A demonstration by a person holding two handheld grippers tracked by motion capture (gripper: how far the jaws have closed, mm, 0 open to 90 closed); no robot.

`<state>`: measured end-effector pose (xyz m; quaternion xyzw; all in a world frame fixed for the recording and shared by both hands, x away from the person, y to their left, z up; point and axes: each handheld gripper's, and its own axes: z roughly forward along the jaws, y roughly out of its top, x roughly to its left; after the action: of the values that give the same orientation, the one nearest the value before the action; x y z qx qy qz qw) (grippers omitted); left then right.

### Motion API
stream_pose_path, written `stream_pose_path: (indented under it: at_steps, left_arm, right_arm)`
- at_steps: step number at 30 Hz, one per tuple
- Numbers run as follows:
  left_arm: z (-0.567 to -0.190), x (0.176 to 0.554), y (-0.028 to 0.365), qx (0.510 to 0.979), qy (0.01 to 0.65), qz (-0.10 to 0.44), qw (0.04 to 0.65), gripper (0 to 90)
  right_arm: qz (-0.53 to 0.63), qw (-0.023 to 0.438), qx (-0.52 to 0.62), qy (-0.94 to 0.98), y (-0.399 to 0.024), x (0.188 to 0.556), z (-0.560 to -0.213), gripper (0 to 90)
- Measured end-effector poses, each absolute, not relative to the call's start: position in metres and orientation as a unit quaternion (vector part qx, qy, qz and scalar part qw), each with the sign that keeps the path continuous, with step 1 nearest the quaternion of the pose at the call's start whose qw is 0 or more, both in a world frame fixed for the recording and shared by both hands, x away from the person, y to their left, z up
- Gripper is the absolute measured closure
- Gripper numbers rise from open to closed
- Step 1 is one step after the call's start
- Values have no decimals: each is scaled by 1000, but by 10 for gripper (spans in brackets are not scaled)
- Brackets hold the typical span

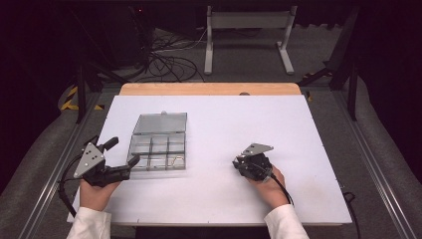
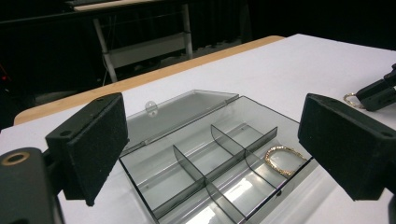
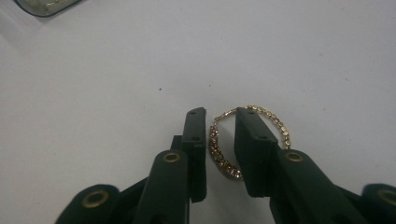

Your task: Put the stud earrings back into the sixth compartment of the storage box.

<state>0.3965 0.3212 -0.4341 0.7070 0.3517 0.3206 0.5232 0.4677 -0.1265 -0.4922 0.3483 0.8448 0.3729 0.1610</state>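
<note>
A gold beaded hoop (image 3: 218, 150) lies flat on the white table (image 1: 298, 144). My right gripper (image 3: 220, 114) points down at it, its jaws narrow. The hoop's near arc sits in the gap between them, and a sliver of space shows on each side of it. From the left gripper view the same hoop (image 2: 350, 99) lies at the right gripper's tip (image 2: 373, 95). A clear divided box (image 1: 157, 152) stands with its lid (image 1: 160, 123) open and flat behind. A second gold hoop (image 2: 282, 160) rests in its near right compartment. My left gripper (image 1: 123, 152) is wide open beside the box's left edge.
A wooden strip (image 1: 209, 88) runs along the table's far edge. Beyond it stand a grey metal frame (image 1: 246, 30) and tangled cables (image 1: 164, 59) on the floor. The box's corner (image 3: 44, 5) is at the top left of the right gripper view.
</note>
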Motion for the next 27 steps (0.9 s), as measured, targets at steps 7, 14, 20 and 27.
stream_pose_path:
  at_steps: [7, 14, 20, 27]
  left_arm:
    - [-434, 396, 320, 707, 352, 320, 524, 91]
    - [-435, 396, 321, 708, 352, 319, 523, 91]
    - [-434, 396, 321, 708, 352, 320, 522, 91]
    - [-434, 396, 322, 707, 353, 318, 524, 91]
  right_arm:
    - [372, 166, 360, 839, -125, 466, -493, 826]
    - [370, 174, 361, 838, -124, 466, -493, 870]
    - [374, 172, 360, 838, -125, 466, -492, 871]
    - [395, 177, 358, 828, -124, 464, -488, 871]
